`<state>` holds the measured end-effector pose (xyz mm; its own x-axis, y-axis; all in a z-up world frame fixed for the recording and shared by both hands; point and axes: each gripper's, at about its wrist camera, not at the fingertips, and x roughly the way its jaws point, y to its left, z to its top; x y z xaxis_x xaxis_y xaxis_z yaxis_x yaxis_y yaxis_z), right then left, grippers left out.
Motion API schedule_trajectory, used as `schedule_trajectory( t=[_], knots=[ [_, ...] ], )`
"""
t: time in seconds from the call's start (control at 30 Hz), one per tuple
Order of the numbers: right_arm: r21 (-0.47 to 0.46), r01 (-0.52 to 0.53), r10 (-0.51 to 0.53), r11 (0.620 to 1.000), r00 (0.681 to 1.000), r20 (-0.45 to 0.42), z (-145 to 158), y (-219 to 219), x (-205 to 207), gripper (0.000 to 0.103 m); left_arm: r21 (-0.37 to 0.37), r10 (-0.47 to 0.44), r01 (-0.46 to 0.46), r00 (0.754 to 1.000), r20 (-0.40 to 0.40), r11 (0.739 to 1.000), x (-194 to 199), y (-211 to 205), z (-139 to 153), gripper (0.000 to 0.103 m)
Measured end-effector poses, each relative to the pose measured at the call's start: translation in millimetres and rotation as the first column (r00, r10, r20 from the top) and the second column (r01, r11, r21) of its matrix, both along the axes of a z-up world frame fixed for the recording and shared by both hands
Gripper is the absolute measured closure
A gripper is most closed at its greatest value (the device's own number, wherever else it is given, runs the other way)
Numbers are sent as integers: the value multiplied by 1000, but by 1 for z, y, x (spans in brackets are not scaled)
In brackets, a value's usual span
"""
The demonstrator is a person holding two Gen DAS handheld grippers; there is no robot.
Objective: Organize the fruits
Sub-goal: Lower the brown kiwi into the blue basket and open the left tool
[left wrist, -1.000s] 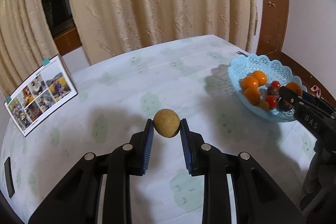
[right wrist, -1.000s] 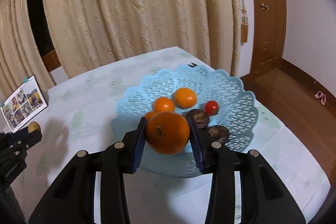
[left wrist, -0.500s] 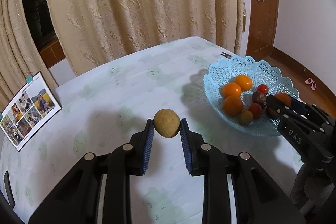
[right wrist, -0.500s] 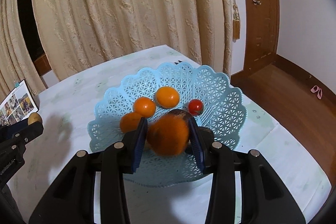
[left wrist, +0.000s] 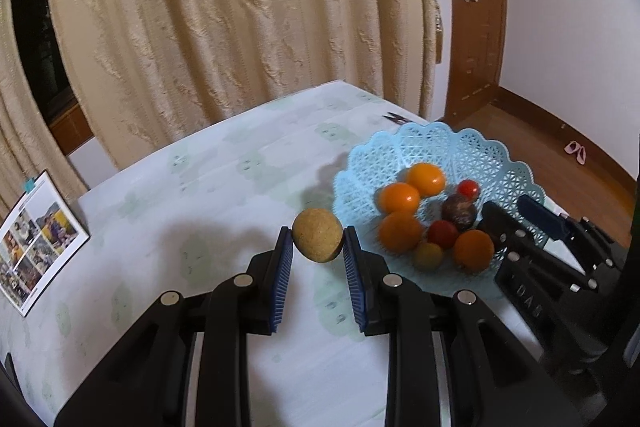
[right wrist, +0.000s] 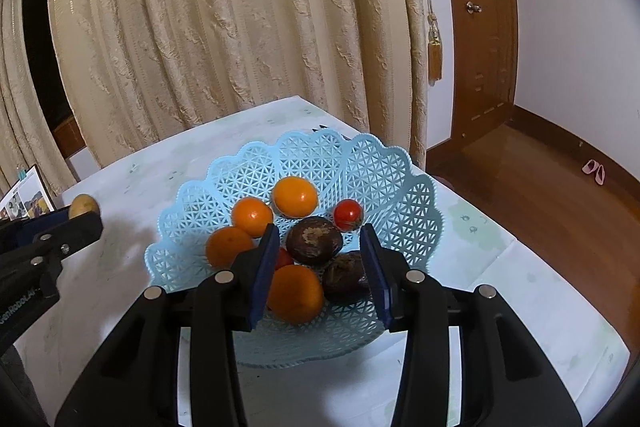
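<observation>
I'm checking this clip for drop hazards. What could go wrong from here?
The round tan fruit is pinched only at the tips of the left gripper, above the table, outside the light-blue lattice basket; it may slip. The open right gripper hangs low over the near orange and could nudge it on withdrawal.

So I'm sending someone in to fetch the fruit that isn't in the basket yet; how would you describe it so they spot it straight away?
Find the light blue lattice basket on the pale tablecloth. Just beside its rim, the left gripper holds a round fruit above the cloth. Unlike the glossy orange, red and dark fruits in the basket, it is dull tan with a rough, speckled skin.
</observation>
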<state>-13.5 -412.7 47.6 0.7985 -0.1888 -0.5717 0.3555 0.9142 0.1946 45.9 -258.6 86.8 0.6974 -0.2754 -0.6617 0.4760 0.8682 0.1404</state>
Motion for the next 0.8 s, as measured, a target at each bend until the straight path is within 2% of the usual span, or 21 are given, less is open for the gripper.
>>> schedule_trajectory(
  t=[0.3,0.8],
  knots=[
    [14,30,-30,999,1000,-4,-5,-7,0,60,-21,-70,69,997,-33,997,7,-29,-9,77],
    [-16,105,-105,994,994,14,-4,-12,-3,60,-80,-156,150,984,-85,986,14,-45,-24,75]
  ],
)
